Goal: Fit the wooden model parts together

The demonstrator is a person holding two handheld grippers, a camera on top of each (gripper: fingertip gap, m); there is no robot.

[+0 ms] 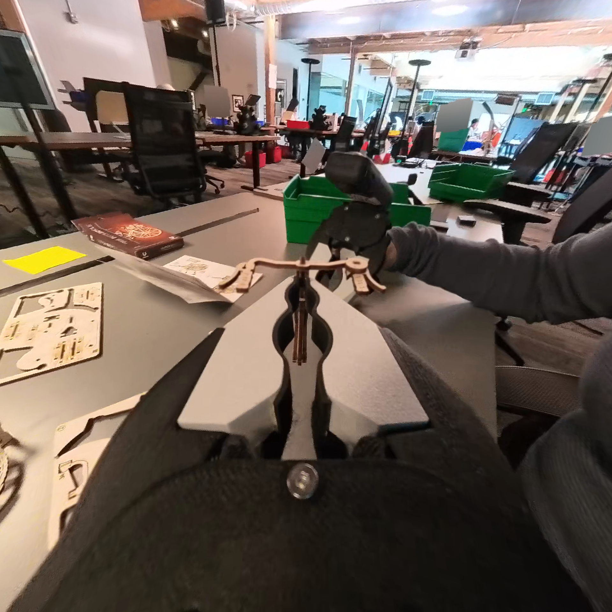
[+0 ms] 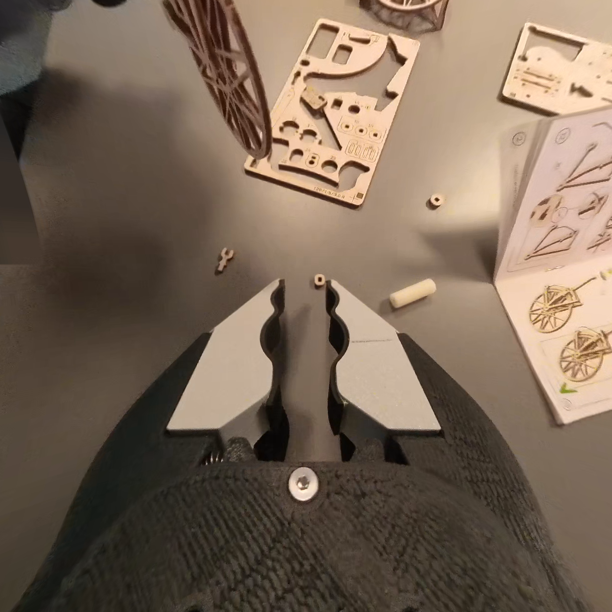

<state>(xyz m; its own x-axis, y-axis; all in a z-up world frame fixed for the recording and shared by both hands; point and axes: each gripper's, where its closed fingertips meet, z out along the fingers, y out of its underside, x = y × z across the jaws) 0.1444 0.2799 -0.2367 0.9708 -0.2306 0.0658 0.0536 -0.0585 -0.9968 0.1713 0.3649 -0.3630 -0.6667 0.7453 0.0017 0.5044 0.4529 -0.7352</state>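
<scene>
Two grippers work over one grey table, and every place below is given from the left gripper. Its jaws are pinched nearly together on the thin stem of a wooden handlebar assembly, which stands upright between the fingertips with its curved crossbar spanning just past them and a small grip hanging at each end. The right gripper sits just beyond the bar's right end, held by a hand in a grey sleeve.

In its own view the right gripper points down at the table with a clear gap between its fingers and nothing in it; a tiny wooden ring lies just off the right fingertip.

Only the right wrist view shows the large spoked wooden wheel standing on edge, a punched-out parts sheet next to it, the open instruction booklet, a short pale dowel, a small forked piece and a second ring.

Only the left wrist view shows, beyond the left gripper, a green bin; to its left, a dark kit box, a yellow note and another parts sheet.
</scene>
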